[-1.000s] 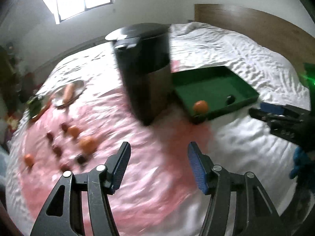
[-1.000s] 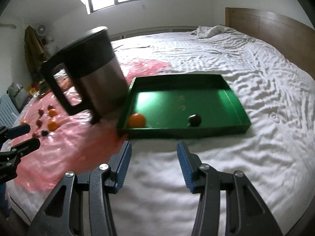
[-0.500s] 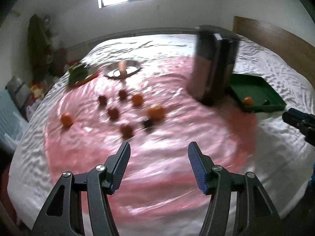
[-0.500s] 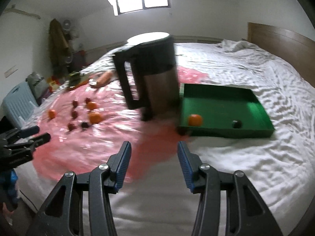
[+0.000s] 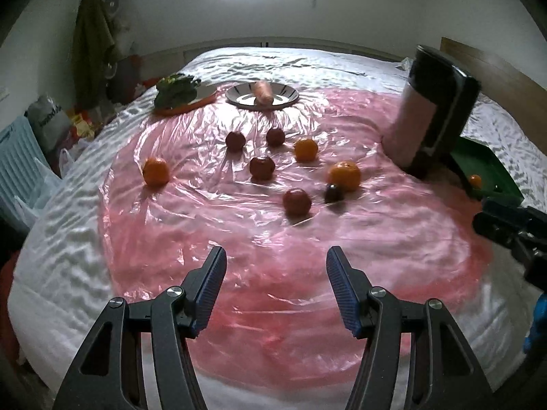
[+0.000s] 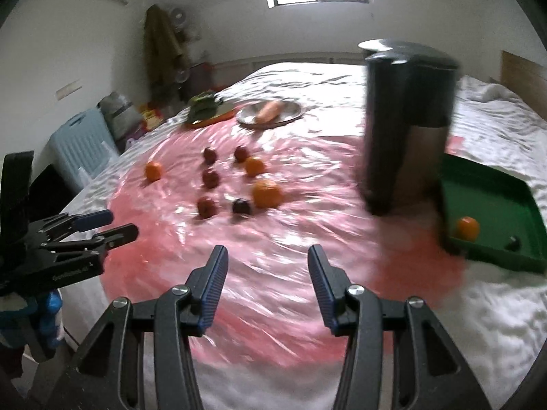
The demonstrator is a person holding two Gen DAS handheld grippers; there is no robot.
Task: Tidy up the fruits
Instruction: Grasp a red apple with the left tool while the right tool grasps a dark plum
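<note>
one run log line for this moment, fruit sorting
phase: approach | left gripper: open, empty | right gripper: open, empty | green tray: one orange, one dark fruit | pink sheet: eight loose fruits

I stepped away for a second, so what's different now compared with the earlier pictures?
Both views swung left, from the green tray toward the loose fruit on the pink plastic sheet. Nothing was picked up or released: left gripper and right gripper stay open and empty. Orange, dark fruit and kettle haven't moved.

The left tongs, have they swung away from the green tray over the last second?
Yes. The left tongs swung left: the green tray now sits at the view's right edge.
</note>
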